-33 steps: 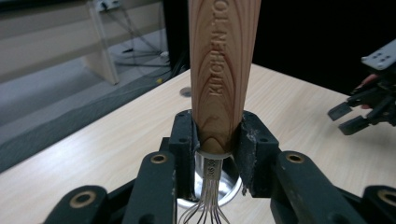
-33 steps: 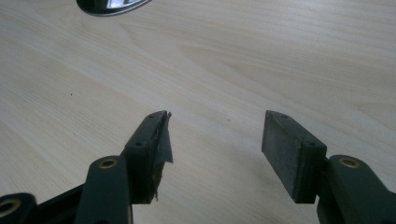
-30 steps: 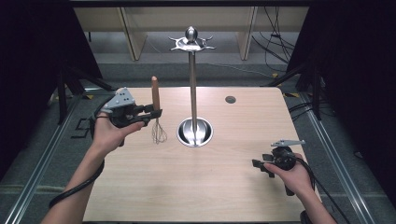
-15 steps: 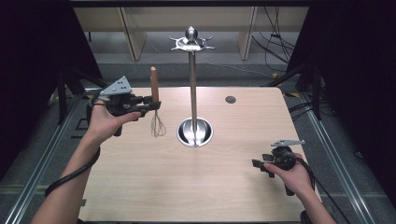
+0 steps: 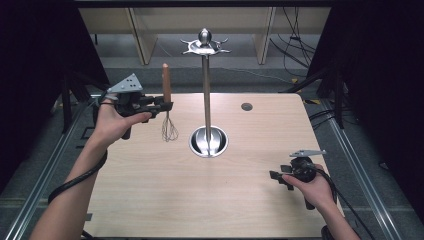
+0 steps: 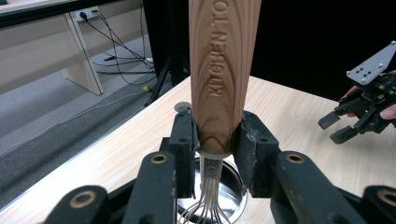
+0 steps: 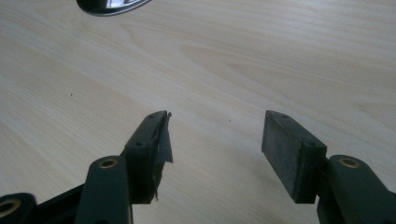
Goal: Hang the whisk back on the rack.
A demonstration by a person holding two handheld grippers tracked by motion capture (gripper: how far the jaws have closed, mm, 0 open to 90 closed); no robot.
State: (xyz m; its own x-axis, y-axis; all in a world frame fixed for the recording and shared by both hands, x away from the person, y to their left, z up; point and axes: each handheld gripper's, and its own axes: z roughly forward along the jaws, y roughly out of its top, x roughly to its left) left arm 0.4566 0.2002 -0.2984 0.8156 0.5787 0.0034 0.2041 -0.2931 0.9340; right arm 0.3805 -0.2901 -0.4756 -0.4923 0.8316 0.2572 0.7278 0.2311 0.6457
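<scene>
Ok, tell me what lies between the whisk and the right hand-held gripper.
In the high view, the stand's round steel base lies between whisk and right hand-held gripper; otherwise bare table.

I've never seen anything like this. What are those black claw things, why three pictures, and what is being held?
No robot here: a person holds a hand-operated gripper in each hand. The high view looks down on the table from above. The other two pictures come from small cameras riding on each gripper, looking along its black jaws. The left gripper is shut on a whisk, clamping the bottom of its wooden handle, wires hanging down, lifted above the table. The right gripper is open and holds nothing, low over the wood. On the table stands a metal stand with hooks on top.
</scene>
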